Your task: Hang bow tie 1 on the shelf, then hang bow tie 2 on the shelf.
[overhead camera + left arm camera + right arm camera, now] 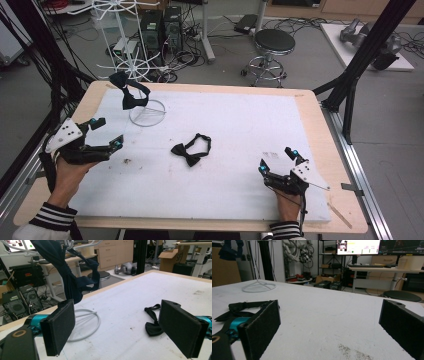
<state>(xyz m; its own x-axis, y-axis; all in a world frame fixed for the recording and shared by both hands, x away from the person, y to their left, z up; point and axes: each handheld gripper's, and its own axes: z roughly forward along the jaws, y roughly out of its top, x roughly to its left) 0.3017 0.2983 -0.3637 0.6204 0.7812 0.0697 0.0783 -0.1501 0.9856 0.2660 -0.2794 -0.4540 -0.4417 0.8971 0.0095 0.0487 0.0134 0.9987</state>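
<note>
One bow tie [191, 150] on white mat [240, 125]; stool [274, 42] beyond table.

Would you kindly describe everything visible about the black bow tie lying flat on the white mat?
The bow tie is black, apparently fabric, with a knotted double-wing bow at the near end and a thin neck strap curving into a loop behind it. It lies flat and limp near the middle of the white mat, between the two open grippers, and nothing else touches it. In the left gripper view it sits partly behind one jaw; in the right gripper view its strap shows beyond the left jaw.
</note>
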